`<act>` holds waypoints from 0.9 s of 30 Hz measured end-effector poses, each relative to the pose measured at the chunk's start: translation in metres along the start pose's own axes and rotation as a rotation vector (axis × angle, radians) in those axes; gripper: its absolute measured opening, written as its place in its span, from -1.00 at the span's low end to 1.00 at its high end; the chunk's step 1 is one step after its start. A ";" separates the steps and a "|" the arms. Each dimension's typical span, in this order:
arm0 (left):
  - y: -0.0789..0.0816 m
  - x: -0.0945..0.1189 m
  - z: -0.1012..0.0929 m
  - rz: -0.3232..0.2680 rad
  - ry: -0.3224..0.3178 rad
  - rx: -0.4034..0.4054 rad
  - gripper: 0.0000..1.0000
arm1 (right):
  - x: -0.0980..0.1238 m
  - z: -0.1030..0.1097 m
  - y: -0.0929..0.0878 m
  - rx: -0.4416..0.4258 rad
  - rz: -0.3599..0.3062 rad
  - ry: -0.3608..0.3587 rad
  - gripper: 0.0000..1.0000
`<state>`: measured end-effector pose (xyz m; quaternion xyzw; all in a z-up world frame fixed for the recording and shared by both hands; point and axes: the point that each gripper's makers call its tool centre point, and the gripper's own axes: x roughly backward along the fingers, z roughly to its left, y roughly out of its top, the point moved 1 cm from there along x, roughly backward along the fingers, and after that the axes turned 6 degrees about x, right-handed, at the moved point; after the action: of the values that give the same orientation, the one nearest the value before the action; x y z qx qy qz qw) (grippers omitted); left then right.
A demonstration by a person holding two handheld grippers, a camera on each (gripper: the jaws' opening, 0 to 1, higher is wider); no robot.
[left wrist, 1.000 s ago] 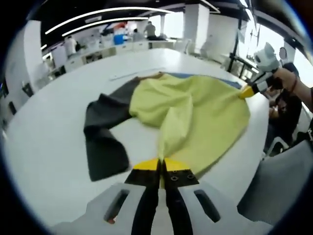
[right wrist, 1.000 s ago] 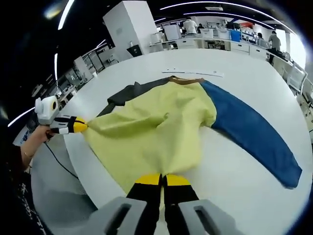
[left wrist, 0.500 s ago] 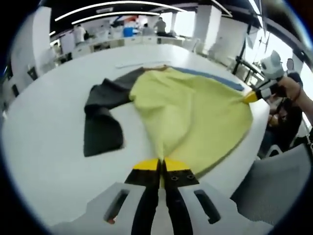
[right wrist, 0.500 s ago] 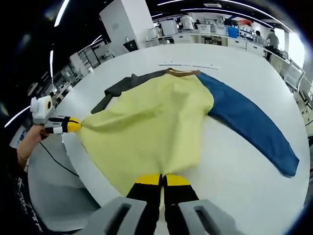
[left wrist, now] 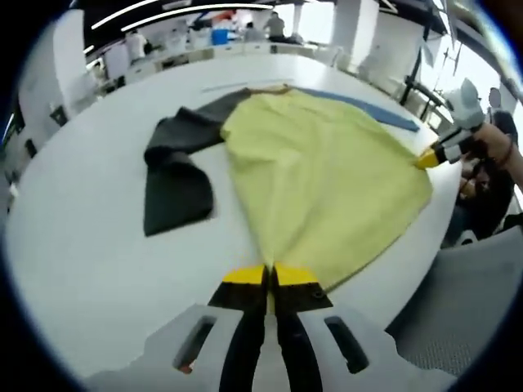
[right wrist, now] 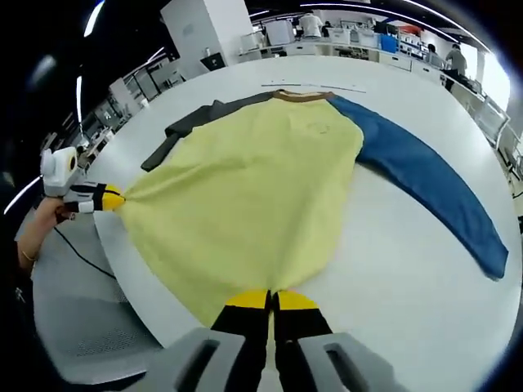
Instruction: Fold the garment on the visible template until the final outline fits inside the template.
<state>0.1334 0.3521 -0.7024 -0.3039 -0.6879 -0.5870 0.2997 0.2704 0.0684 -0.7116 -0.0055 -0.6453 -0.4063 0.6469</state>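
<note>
A garment with a yellow body (left wrist: 327, 175) (right wrist: 245, 192), a dark grey sleeve (left wrist: 176, 175) (right wrist: 184, 131), a blue sleeve (right wrist: 425, 184) (left wrist: 368, 110) and a brown collar (right wrist: 298, 95) lies spread on the white table (left wrist: 90, 245) (right wrist: 392, 269). My left gripper (left wrist: 269, 276) is shut on one hem corner; it also appears at the left of the right gripper view (right wrist: 114, 198). My right gripper (right wrist: 272, 299) is shut on the other hem corner, seen as well at the right of the left gripper view (left wrist: 425, 159). The hem is stretched taut between them at the table's near edge.
A thin pale strip (right wrist: 315, 86) lies on the table just beyond the collar. A grey chair (left wrist: 482, 302) (right wrist: 73, 318) stands off the table's edge. Desks, shelves and people (right wrist: 310, 24) fill the far background.
The yellow body's ridge and folds have been pulled flat. Both grippers have drawn the hem back and apart, so the garment now lies smooth and spread.
</note>
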 end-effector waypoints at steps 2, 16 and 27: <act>-0.002 -0.001 -0.001 0.006 -0.001 0.001 -1.00 | -0.001 -0.001 -0.001 -0.002 0.003 -0.002 -1.00; -0.006 -0.004 -0.001 0.029 0.011 0.000 -1.00 | 0.011 0.013 0.016 -0.045 -0.051 0.047 -1.00; -0.005 -0.003 -0.001 0.022 0.013 0.002 -1.00 | 0.011 0.034 0.054 0.011 -0.089 0.100 -1.00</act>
<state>0.1312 0.3508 -0.7074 -0.3074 -0.6831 -0.5850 0.3110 0.2691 0.1174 -0.6690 0.0469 -0.6138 -0.4310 0.6598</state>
